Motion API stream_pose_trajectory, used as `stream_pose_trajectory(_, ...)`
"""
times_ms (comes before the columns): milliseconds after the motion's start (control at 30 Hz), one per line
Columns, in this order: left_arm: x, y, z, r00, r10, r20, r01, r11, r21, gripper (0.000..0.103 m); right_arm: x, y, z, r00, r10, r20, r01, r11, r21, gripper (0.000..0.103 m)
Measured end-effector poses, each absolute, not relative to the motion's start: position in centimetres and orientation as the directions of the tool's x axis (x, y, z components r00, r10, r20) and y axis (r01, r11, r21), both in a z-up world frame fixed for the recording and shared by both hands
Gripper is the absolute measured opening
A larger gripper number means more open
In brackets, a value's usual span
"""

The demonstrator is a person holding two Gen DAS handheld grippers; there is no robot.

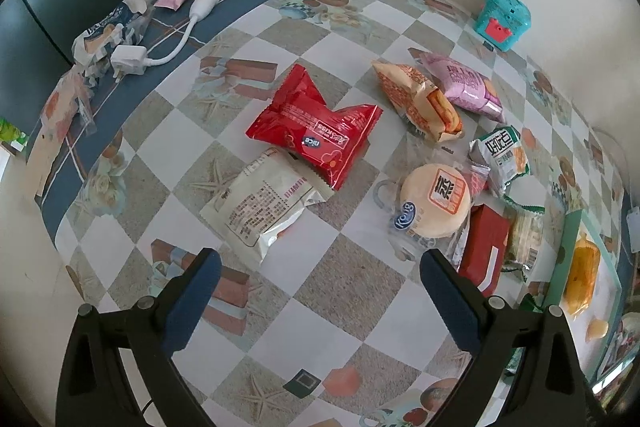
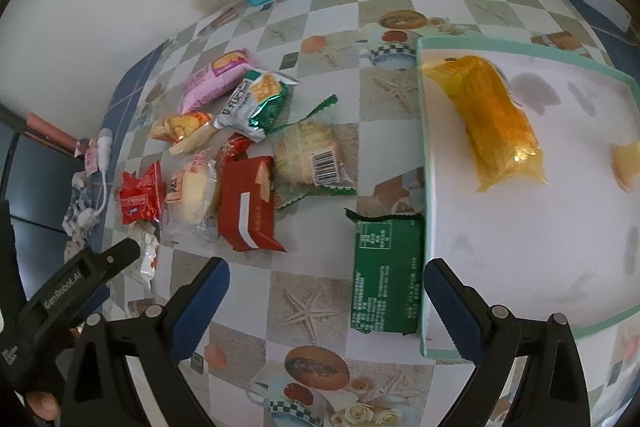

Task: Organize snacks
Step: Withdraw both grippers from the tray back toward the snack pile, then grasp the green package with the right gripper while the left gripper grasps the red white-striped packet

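Checkered tablecloth [image 1: 304, 311], both grippers wide open and empty above it: left gripper [image 1: 320, 269] over the white packet [image 1: 266, 203] and red packet [image 1: 316, 127], right gripper [image 2: 326, 279] over the green packet [image 2: 386, 277] touching the tray [image 2: 424, 155] that holds a yellow packet [image 2: 490, 121].

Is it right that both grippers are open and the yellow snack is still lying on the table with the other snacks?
Not quite. Both grippers, left and right, are open, but the yellow snack is not on the table with the others. It lies inside the white tray with the green rim, as the right wrist view shows.
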State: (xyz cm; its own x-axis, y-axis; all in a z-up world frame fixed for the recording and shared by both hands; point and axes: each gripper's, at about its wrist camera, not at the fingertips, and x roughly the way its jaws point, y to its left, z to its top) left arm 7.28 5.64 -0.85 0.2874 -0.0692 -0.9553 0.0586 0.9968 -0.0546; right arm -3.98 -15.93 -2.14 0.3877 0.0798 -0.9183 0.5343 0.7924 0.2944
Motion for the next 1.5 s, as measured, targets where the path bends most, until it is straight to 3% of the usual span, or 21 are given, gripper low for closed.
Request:
stream_pose_trajectory(467, 7.4, 6.1, -1.2, 0.278, -0.082, -0.957, 0.047, 0.996, -0.072, 0.1, -2.6, -14.5, -4.0, 0.324, 0.025, -0.946, 0.5, 0.844, 0.194, 0.1)
stream_pose_trajectory(967, 7.5, 5.9, -1.2, 0.277, -0.068, -0.958, 0.047, 0.997, -0.058, 0.1, -1.7, -13.2, -4.0, 0.378, 0.101, -0.92, 0.443, 0.853, 0.276, 0.1)
stream_pose_trajectory(1100, 7.5, 5.9, -1.3, 0.276, -0.066, -0.959, 0.047, 0.997, -0.055, 0.1, -1.8, -13.1, -3.8, 0.407, 0.179, -0.895, 0.424, 0.832, 0.359, 0.1)
stream_pose_trajectory(1267, 7.5, 5.9, -1.3, 0.277, -0.063, -0.959, 0.046, 0.998, -0.052, 0.1, -2.0, -13.6, -3.5, 0.403, 0.128, -0.906, 0.457, 0.83, 0.32, 0.1)
stream_pose_trajectory(1400, 7.5, 5.9, -1.3, 0.276, -0.061, -0.959, 0.048, 0.998, -0.05, 0.1, -2.4, -14.6, -3.3, 0.377, 0.052, -0.925, 0.49, 0.836, 0.247, 0.098)
stream_pose_trajectory(1500, 7.5, 5.7, -1.4, 0.275, -0.061, -0.96, 0.054, 0.997, -0.048, 0.1, -2.3, -14.8, -3.6, 0.353, 0.042, -0.935, 0.494, 0.84, 0.225, 0.087)
